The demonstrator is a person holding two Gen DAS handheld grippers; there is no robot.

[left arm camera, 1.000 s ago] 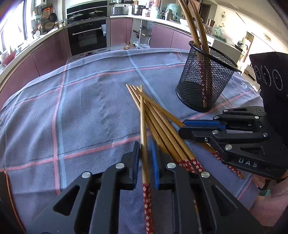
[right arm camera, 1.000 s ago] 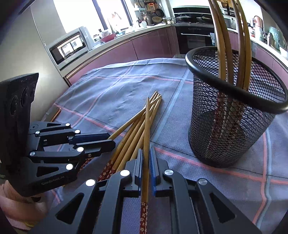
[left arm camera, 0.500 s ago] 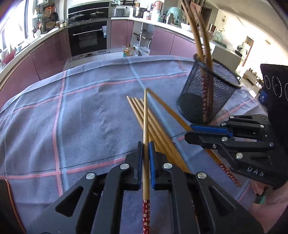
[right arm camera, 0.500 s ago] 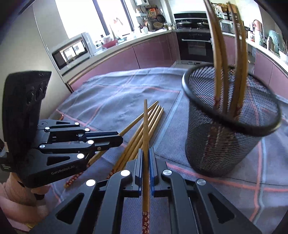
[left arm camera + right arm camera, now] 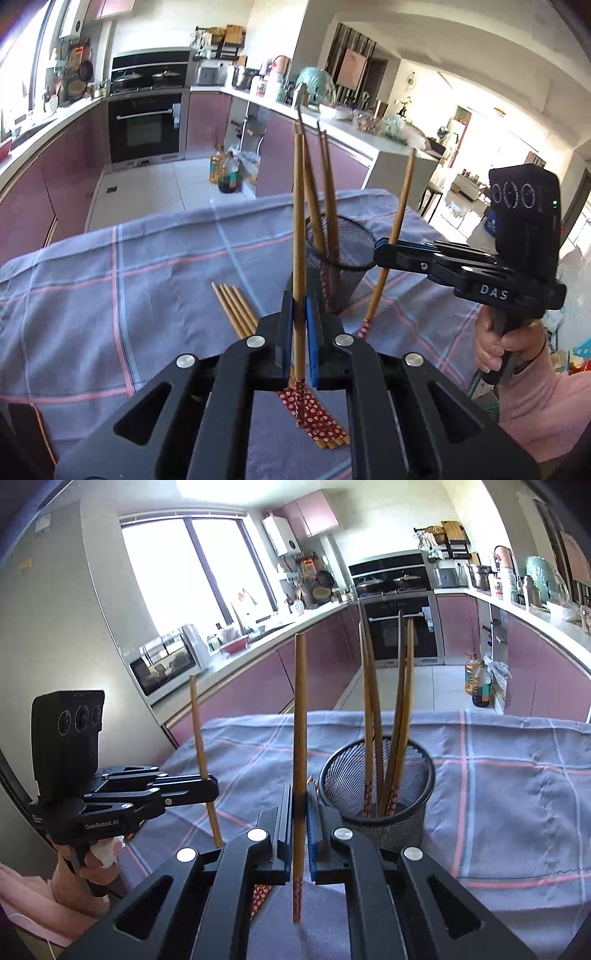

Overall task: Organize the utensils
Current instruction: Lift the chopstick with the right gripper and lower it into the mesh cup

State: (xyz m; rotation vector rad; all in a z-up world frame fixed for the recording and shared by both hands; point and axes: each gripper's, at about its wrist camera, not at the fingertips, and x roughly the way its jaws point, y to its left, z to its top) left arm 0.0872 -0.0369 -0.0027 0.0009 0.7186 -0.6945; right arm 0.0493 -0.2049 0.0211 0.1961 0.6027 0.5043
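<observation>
Two grippers each hold one chopstick upright above the worktop (image 5: 517, 775). Left gripper (image 5: 300, 321): jaws clenched on a chopstick (image 5: 298, 236), its patterned end pointing down. Loose chopsticks (image 5: 236, 314) lie on the checked cloth beneath it. A mesh holder (image 5: 376, 786) with several chopsticks inside stands between the grippers. Right gripper (image 5: 300, 823): jaws clenched on a second chopstick (image 5: 300, 716), just left of the holder's rim.

Your table under blue-grey, pink-checked cloth (image 5: 147, 266): black wire-mesh cup (image 5: 376, 786) mid-table, loose bamboo chopsticks (image 5: 236, 314) beside it.
</observation>
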